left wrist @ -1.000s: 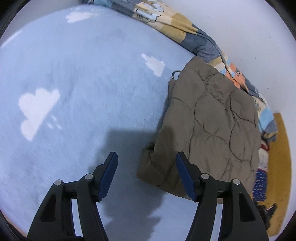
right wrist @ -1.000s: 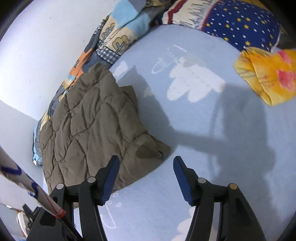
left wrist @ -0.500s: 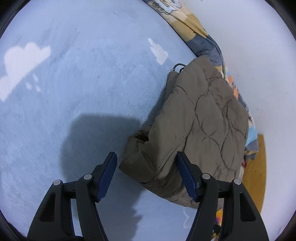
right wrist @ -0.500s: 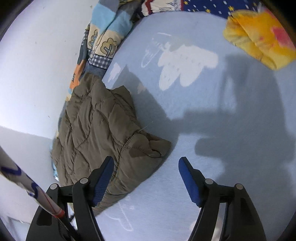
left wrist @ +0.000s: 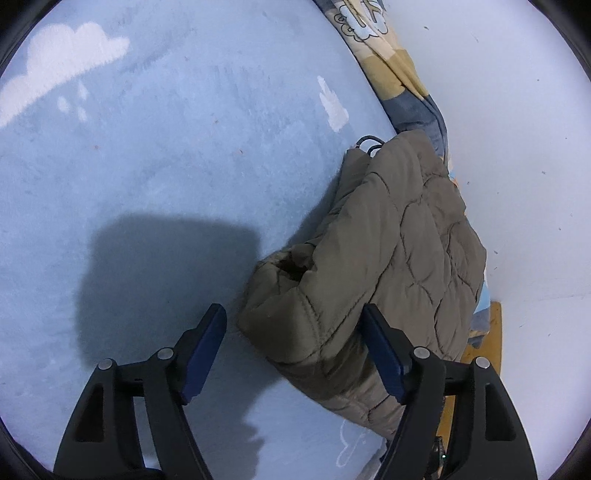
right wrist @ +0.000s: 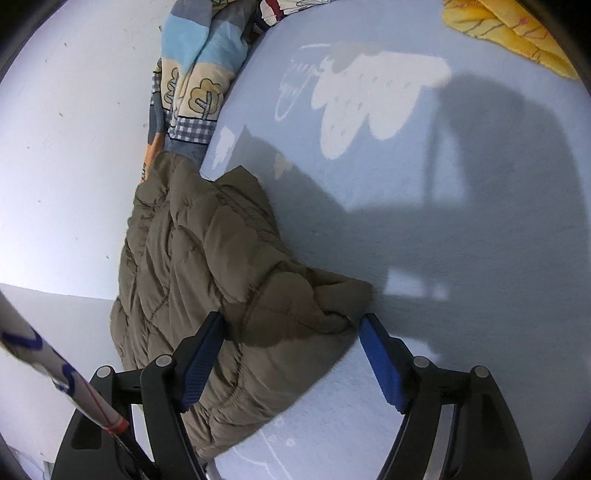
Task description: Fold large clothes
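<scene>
An olive quilted jacket (left wrist: pixel 399 251) lies folded into a thick bundle on a light blue bed sheet with white clouds, close to the wall. In the left wrist view its near corner, with an open cuff (left wrist: pixel 291 266), sits between the blue pads of my left gripper (left wrist: pixel 295 325); the jaws are opening and the pads stand clear of the cloth. In the right wrist view the jacket (right wrist: pixel 207 266) shows its other corner between the pads of my right gripper (right wrist: pixel 291 332), whose jaws are also opening and not pressing on it.
A patchwork quilt (left wrist: pixel 391 66) runs along the white wall behind the jacket, seen again in the right wrist view (right wrist: pixel 192 74). A yellow cloth (right wrist: pixel 509 33) lies at the far right of the bed. A white patterned strap (right wrist: pixel 55 373) crosses the lower left.
Both grippers have sunk toward the jacket and rolled, so its near corners now lie between the pads. Both pairs of jaws stand wider than before.
</scene>
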`<state>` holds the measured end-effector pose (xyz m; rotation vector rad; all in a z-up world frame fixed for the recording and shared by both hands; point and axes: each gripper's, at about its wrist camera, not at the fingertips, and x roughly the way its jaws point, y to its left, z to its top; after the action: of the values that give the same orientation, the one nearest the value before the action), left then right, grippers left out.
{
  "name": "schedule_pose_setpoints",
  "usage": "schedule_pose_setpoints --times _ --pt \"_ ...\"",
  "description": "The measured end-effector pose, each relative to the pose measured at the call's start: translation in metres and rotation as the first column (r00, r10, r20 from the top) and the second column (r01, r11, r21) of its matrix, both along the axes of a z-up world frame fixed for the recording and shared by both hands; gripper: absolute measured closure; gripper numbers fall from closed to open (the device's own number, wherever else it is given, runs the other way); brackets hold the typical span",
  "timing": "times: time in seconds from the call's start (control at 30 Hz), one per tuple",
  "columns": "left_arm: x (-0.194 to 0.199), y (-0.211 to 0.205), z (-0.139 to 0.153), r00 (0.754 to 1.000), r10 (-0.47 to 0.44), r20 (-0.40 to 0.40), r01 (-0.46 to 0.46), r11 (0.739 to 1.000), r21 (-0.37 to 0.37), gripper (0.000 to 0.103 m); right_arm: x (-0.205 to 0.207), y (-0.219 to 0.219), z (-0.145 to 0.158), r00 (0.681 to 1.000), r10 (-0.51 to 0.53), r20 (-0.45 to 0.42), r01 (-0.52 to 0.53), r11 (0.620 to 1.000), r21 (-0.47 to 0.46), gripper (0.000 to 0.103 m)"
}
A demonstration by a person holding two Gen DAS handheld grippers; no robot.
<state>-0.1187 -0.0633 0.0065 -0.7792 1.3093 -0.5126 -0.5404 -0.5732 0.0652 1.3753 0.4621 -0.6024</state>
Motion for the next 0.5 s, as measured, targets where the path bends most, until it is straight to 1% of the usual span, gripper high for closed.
schedule_pose_setpoints --times 0.1,0.17,0.2,0.23,0.27,0.3,0.33,0.37,0.4,0.43,0.5 --pt "0.006 -0.007 -0.004 1.0 -0.002 -0.009 0.001 1.0 -0.028 0.028 0.006 -0.001 -0.004 1.0 -0.027 0.011 0.027 1.0 0.005 0.016" --pt "0.011 -0.012 -0.006 1.0 -0.002 -0.003 0.001 0.999 -0.038 0.028 0.011 -0.001 -0.007 0.999 -0.043 0.013 0.043 0.999 0.012 0.015" --pt "0.013 -0.016 -0.005 1.0 -0.012 0.007 0.012 0.999 -0.037 0.028 0.013 -0.001 -0.009 0.999 -0.045 0.009 0.045 0.999 0.017 0.015" --pt "0.013 -0.017 -0.002 1.0 -0.019 0.023 0.019 1.0 -0.017 0.03 0.016 -0.001 -0.01 0.999 -0.045 0.011 0.045 0.999 0.017 0.016" --pt "0.011 -0.018 0.001 0.999 -0.024 0.037 0.024 1.0 -0.003 0.033 0.017 0.0 -0.008 0.999 -0.048 0.012 0.048 0.999 0.007 0.024" --pt "0.01 -0.02 0.006 0.998 -0.035 0.061 0.034 0.999 0.013 0.036 0.019 0.0 -0.006 0.999 -0.046 0.012 0.046 0.999 -0.013 0.039" --pt "0.01 -0.022 0.013 0.995 -0.05 0.089 0.047 0.998 0.037 0.044 0.023 0.001 -0.001 1.0 -0.029 -0.007 0.028 0.999 -0.041 0.045" --pt "0.009 -0.025 0.019 0.991 -0.064 0.116 0.057 0.996 0.062 0.05 0.027 0.002 0.006 0.999 -0.012 -0.031 0.01 0.997 -0.08 0.054" --pt "0.008 -0.029 0.027 0.984 -0.088 0.154 0.074 0.992 0.1 0.052 0.029 0.004 0.012 0.999 0.001 -0.048 -0.006 0.994 -0.11 0.058" --pt "0.006 -0.031 0.035 0.975 -0.11 0.192 0.084 0.986 0.141 0.057 0.033 0.007 0.02 0.996 0.022 -0.088 -0.036 0.987 -0.158 0.063" --pt "-0.001 -0.04 0.051 0.951 -0.158 0.265 0.094 0.967 0.238 0.06 0.044 0.018 0.041 0.981 0.055 -0.187 -0.107 0.955 -0.277 0.068"
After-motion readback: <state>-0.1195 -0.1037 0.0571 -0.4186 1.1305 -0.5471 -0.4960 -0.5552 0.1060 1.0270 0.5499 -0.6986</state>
